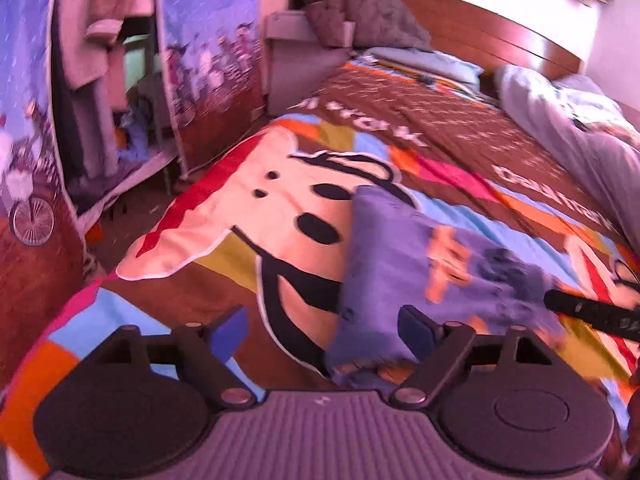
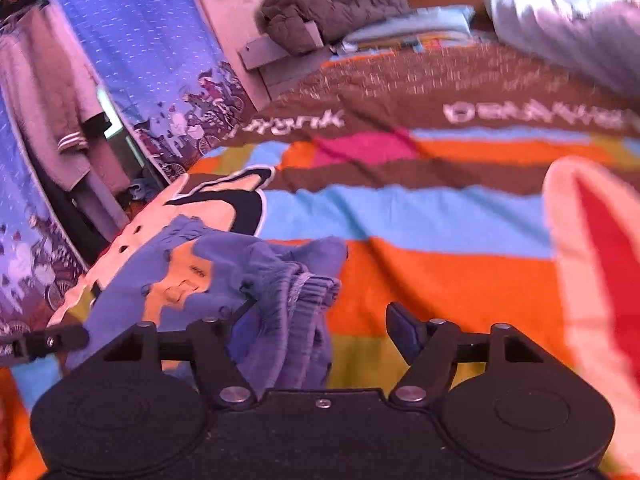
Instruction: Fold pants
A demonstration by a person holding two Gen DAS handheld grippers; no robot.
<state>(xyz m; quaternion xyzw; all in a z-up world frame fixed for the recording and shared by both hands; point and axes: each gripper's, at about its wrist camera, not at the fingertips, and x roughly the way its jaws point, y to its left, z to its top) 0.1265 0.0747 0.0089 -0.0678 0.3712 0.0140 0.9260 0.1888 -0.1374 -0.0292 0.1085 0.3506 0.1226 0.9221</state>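
Left wrist view: the purple fleece pants with an orange print lie bunched in a rough fold on the colourful cartoon-print bedspread, just right of its big cream cartoon face. The left claw is spread wide with nothing between its blue pads; its right pad rests at the near edge of the pants. From the right edge, the black tip of the right claw reaches in over the pants' far side.

Right wrist view: here's what the other view hides, the ribbed elastic waistband, gathered up and draped against the right claw's left pad. The claw gapes, its right pad well clear of the cloth, so nothing is pinched. The left claw's tip shows at the left edge.

My read: mid-fold, between grasps. Next comes closing on the waistband, then carrying it across squarely.
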